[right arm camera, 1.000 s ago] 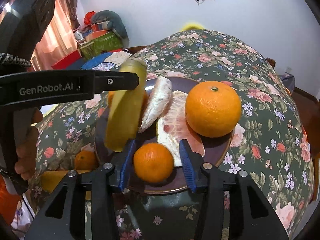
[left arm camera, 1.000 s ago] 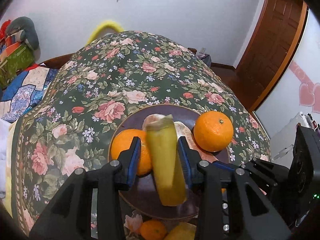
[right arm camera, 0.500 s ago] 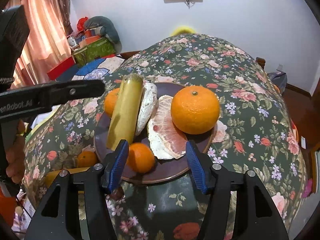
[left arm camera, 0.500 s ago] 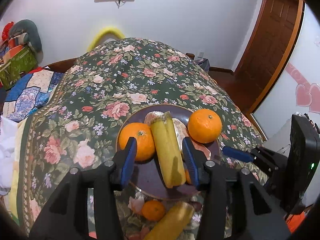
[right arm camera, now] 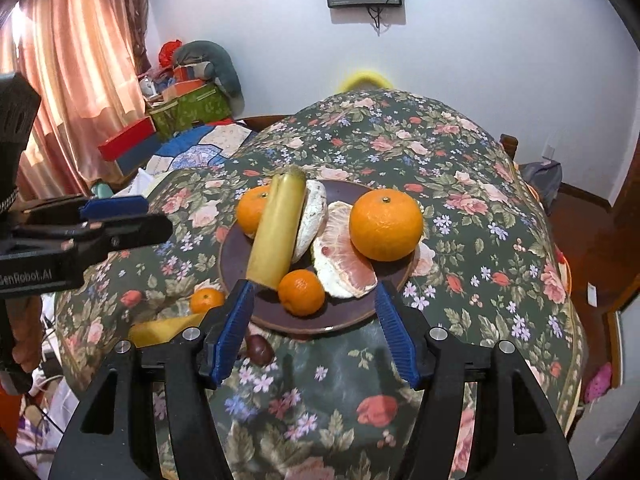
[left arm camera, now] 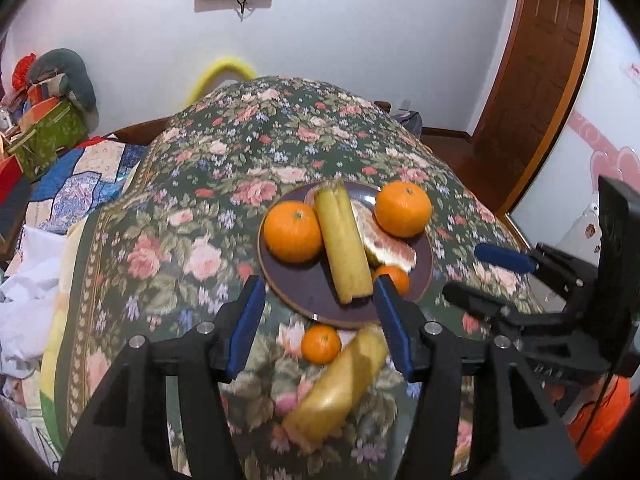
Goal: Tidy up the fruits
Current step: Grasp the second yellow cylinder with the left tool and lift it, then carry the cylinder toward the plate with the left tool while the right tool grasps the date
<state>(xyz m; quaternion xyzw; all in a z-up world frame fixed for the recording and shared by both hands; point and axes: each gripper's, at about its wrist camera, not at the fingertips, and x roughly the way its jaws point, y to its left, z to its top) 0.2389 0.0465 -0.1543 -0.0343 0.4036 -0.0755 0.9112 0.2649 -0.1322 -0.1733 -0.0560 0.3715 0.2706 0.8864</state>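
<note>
A dark purple plate (left arm camera: 304, 292) (right arm camera: 236, 256) on the floral tablecloth holds a yellow banana piece (left arm camera: 343, 248) (right arm camera: 276, 232), two large oranges (left arm camera: 293, 231) (left arm camera: 403, 209), pomelo segments (left arm camera: 388, 246) (right arm camera: 344, 260) and a small tangerine (right arm camera: 301, 292). My left gripper (left arm camera: 320, 332) is open and empty, near the plate's front edge. My right gripper (right arm camera: 314, 330) is open and empty, just in front of the plate. A small tangerine (left arm camera: 321, 344) and a second banana piece (left arm camera: 340, 384) lie on the cloth in front of the plate.
A small dark brown fruit (right arm camera: 259, 350) lies on the cloth by the right gripper's left finger. The table drops off at the right edge toward a wooden floor (right arm camera: 588, 240). Boxes and bedding (right arm camera: 184, 108) sit at the left beyond the table.
My left gripper opened, let go of the banana piece on the plate and pulled back. My right gripper released the small tangerine on the plate and also pulled back.
</note>
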